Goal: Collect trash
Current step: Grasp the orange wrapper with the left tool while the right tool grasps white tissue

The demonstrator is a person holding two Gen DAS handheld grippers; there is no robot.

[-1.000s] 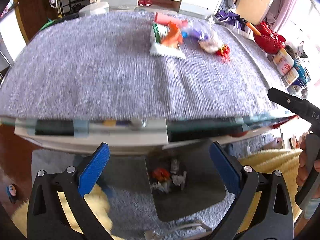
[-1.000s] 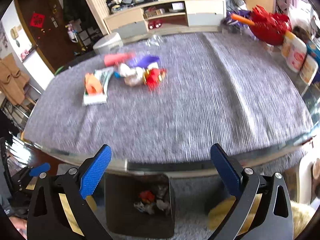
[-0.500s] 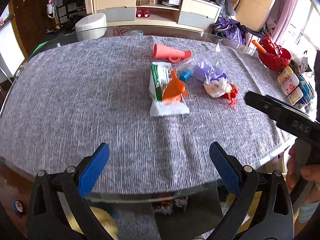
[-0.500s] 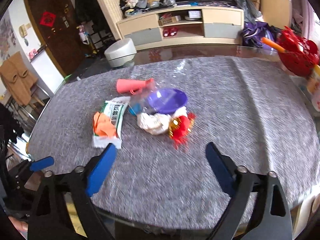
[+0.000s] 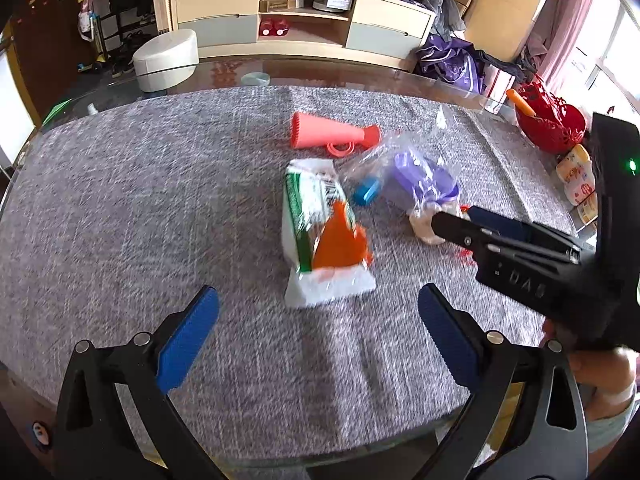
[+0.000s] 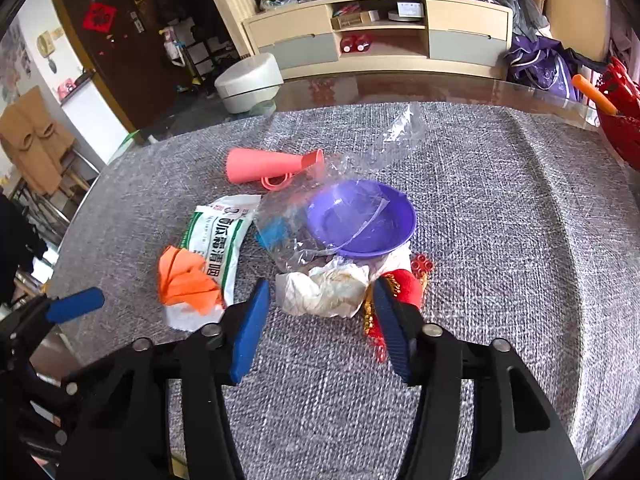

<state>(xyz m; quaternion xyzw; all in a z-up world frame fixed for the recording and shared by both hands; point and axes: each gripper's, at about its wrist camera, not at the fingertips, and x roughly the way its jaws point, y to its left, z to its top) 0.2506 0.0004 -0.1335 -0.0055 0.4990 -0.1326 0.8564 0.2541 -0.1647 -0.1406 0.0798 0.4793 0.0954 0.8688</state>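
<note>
Trash lies in a cluster mid-table: a green-and-white wrapper [image 5: 316,236] with crumpled orange paper [image 5: 340,240] on it, a crumpled white tissue [image 6: 326,288], a clear plastic bag [image 6: 320,216] over a purple bowl [image 6: 364,220], a blue cap [image 5: 366,192], a pink cone [image 5: 332,136] and a red-gold ornament [image 6: 404,288]. My left gripper [image 5: 316,336] is open, just short of the wrapper. My right gripper [image 6: 320,320] is open with its fingers either side of the tissue's near edge. It also shows in the left wrist view [image 5: 460,226].
A grey cloth [image 5: 120,200] covers the glass table. A red basket [image 5: 552,128] and small bottles [image 5: 576,176] stand at the right edge. A TV cabinet [image 5: 304,20] and a white stool [image 5: 166,58] are beyond the table.
Both grippers rose from below the table edge and moved forward over the cloth to the trash. The right gripper's jaws have narrowed around the tissue.
</note>
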